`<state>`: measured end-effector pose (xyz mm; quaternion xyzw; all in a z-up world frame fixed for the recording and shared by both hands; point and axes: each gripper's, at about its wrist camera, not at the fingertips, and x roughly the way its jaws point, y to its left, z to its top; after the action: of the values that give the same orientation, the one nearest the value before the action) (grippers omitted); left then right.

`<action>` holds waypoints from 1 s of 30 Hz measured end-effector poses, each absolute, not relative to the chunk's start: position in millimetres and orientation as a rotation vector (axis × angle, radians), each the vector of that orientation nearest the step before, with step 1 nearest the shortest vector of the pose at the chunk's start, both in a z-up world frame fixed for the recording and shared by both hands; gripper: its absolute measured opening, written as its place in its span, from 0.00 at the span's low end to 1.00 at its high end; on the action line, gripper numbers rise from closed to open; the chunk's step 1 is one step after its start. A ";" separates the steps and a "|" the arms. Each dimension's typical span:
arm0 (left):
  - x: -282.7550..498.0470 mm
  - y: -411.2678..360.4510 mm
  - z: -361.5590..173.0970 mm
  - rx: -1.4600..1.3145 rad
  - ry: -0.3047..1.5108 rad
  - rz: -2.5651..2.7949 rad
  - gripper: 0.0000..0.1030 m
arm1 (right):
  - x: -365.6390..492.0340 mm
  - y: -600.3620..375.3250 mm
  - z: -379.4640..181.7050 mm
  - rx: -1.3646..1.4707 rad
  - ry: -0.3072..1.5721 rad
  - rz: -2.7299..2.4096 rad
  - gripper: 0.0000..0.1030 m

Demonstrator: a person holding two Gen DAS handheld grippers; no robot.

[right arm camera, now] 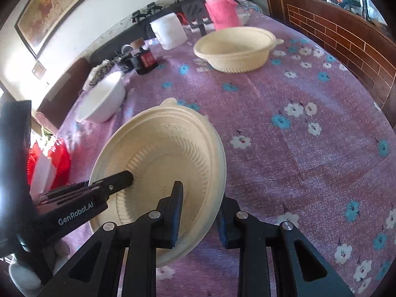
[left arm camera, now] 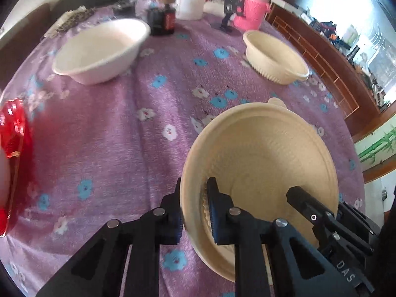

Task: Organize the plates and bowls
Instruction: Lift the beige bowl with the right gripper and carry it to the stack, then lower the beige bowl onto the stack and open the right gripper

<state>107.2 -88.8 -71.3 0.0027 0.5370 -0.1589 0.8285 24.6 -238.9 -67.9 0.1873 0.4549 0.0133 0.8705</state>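
A shallow cream bowl with a ribbed inner wall is held tilted above the purple flowered tablecloth. My left gripper is shut on its left rim, one pad outside and one inside. My right gripper is shut on the opposite rim, with the wall between its pads. One of the right gripper's fingers shows inside the bowl in the left wrist view. One of the left gripper's fingers shows inside it in the right wrist view. A white bowl and a ribbed cream bowl stand farther back.
At the table's far end stand a pink-sleeved bottle, a white tub and a dark can. A red glossy thing lies at the left edge. A wooden partition borders the right.
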 end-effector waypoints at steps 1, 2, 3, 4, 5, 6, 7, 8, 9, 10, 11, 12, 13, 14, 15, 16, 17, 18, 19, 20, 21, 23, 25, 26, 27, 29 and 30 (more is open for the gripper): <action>103.7 -83.7 -65.9 -0.005 1.129 -0.335 0.16 | 23.3 -236.0 -64.6 0.390 0.944 0.033 0.23; 100.7 -78.7 -62.3 -0.012 1.120 -0.331 0.16 | 22.3 -232.4 -61.1 0.388 0.939 0.041 0.23; 98.3 -74.3 -58.5 -0.019 1.111 -0.327 0.16 | 21.0 -227.7 -57.2 0.382 0.933 0.050 0.23; 94.5 -68.9 -53.2 -0.029 1.097 -0.321 0.16 | 20.2 -224.8 -54.7 0.377 0.929 0.054 0.23; 93.5 -66.5 -50.1 -0.033 1.085 -0.316 0.16 | 19.1 -219.2 -50.5 0.365 0.922 0.062 0.23; 89.6 -61.0 -45.0 -0.040 1.072 -0.306 0.16 | 18.1 -213.9 -46.6 0.355 0.915 0.070 0.23; 85.0 -56.9 -42.1 -0.046 1.063 -0.301 0.16 | 18.1 -208.8 -43.5 0.346 0.910 0.076 0.23; 81.5 -51.5 -37.7 -0.054 1.052 -0.294 0.16 | 17.2 -203.0 -39.3 0.334 0.902 0.083 0.23; 78.2 -45.5 -33.2 -0.063 1.041 -0.286 0.16 | 16.5 -198.6 -36.2 0.326 0.896 0.089 0.23; 76.6 -40.7 -29.8 -0.069 1.034 -0.279 0.16 | 15.5 -194.0 -33.1 0.319 0.890 0.096 0.23; 73.4 -35.1 -25.6 -0.075 1.021 -0.272 0.16 | 13.8 -188.7 -30.0 0.311 0.882 0.103 0.23; 71.1 -31.1 -22.6 -0.077 1.010 -0.267 0.16 | 12.8 -184.2 -27.7 0.303 0.877 0.108 0.23; 68.2 -26.5 -18.8 -0.078 0.998 -0.260 0.16 | 11.4 -178.3 -24.1 0.292 0.870 0.115 0.23; 65.2 -19.9 -14.9 -0.081 0.986 -0.252 0.16 | 10.4 -174.9 -22.1 0.286 0.866 0.119 0.23; 62.5 -15.7 -12.7 -0.085 0.979 -0.246 0.16 | 9.0 -169.9 -19.0 0.279 0.861 0.125 0.23; 60.9 -13.0 -10.7 -0.089 0.970 -0.241 0.16 | 8.0 -166.0 -16.7 0.273 0.855 0.129 0.23; 59.2 -8.7 -8.4 -0.092 0.962 -0.235 0.16 | 6.7 -161.1 -13.3 0.264 0.848 0.134 0.23; 56.1 -3.2 -6.1 -0.097 0.954 -0.227 0.16 | 6.5 -157.0 -10.3 0.255 0.843 0.139 0.23; 53.3 1.9 -3.9 -0.105 0.947 -0.222 0.16 | 6.3 -152.5 -6.7 0.243 0.838 0.144 0.23; 49.9 8.6 -1.2 -0.117 0.939 -0.215 0.16 | 5.9 -146.0 -1.9 0.226 0.830 0.150 0.23; 47.4 15.7 1.2 -0.127 0.932 -0.205 0.16 | 5.7 -140.3 2.3 0.212 0.823 0.157 0.23; 43.1 31.3 6.7 -0.152 0.917 -0.181 0.16 | 5.3 -123.6 14.5 0.175 0.800 0.183 0.23; 39.6 48.8 12.8 -0.181 0.900 -0.153 0.16 | 6.3 -108.7 23.4 0.148 0.781 0.204 0.23; 38.2 58.8 16.0 -0.198 0.891 -0.136 0.16 | 8.0 -97.9 28.7 0.129 0.770 0.218 0.23; 37.1 68.9 19.3 -0.213 0.881 -0.118 0.16 | 9.5 -88.5 32.3 0.114 0.762 0.231 0.23; 35.0 89.7 26.8 -0.241 0.855 -0.075 0.16 | 15.0 -66.7 39.3 0.085 0.750 0.266 0.23; 33.7 99.3 30.2 -0.254 0.843 -0.055 0.16 | 17.1 -56.8 42.4 0.074 0.747 0.283 0.23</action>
<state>33.7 99.3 30.2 -0.1227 0.4077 -0.0266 0.9044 17.1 -56.8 42.4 0.0358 0.3636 0.1379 0.9206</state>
